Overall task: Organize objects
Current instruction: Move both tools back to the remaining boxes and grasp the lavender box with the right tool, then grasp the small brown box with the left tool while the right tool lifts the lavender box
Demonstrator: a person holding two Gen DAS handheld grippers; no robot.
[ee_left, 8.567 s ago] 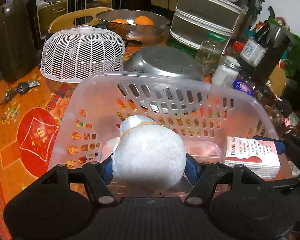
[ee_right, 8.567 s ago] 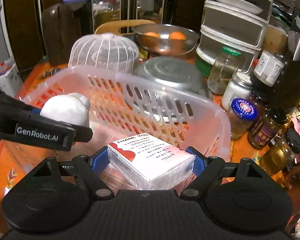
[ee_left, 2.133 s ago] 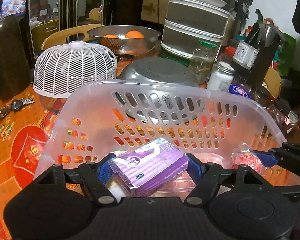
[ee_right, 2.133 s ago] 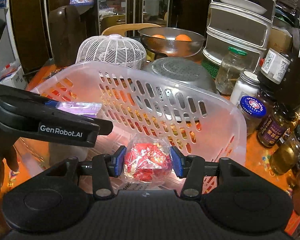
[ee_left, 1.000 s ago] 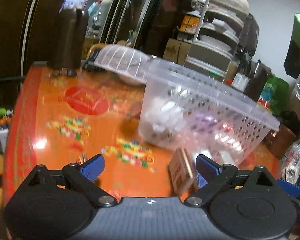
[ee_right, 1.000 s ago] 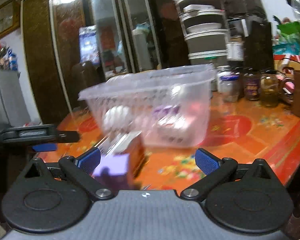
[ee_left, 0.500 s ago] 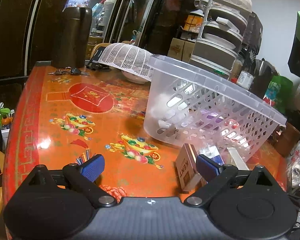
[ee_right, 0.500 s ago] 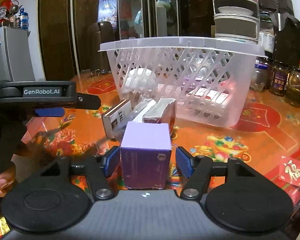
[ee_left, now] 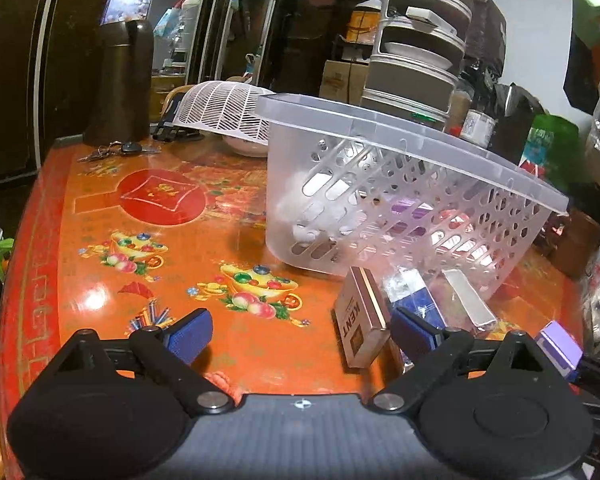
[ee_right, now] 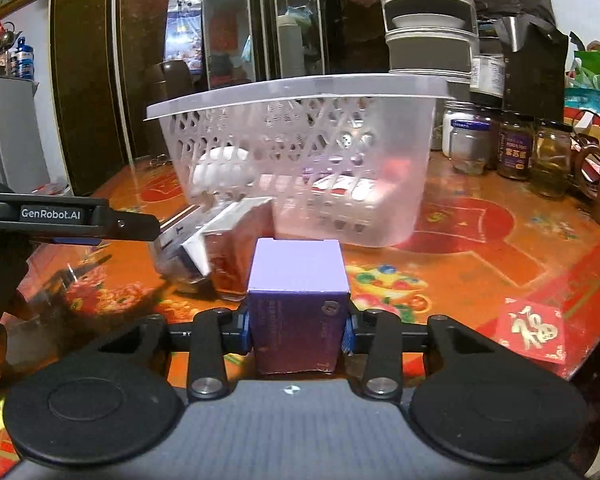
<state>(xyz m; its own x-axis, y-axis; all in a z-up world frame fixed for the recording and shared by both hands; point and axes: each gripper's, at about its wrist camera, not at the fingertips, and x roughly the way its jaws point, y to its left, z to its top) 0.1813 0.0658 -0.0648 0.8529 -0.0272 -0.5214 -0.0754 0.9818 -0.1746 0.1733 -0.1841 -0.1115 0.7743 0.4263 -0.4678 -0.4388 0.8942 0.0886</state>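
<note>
The purple box (ee_right: 298, 280) stands upright between the blue pads of the right gripper (ee_right: 297, 328), whose fingers pinch it from both sides just above the orange patterned desk (ee_right: 480, 256); it also shows at the far right edge of the left wrist view (ee_left: 560, 346). Just beyond it lies a small cluster of packs: a brown KENT carton (ee_left: 360, 318) standing on end, a blue wrapped pack (ee_left: 414, 298) beside it, and a pale flat box (ee_left: 468, 302) leaning close to the clear plastic basket (ee_right: 300, 92). The basket sits on the desk and holds a white round object (ee_right: 220, 170), a purple pack (ee_left: 410, 210) and a red-and-white item (ee_right: 346, 190), seen through its slotted wall. The left gripper (ee_left: 300, 334) hovers low over the desk with its fingers spread wide and nothing between them, the KENT carton just inside its right pad. Behind the basket are a white mesh food cover (ee_left: 224, 110), glass jars (ee_right: 512, 150) and a stacked grey rack (ee_left: 416, 60).
</note>
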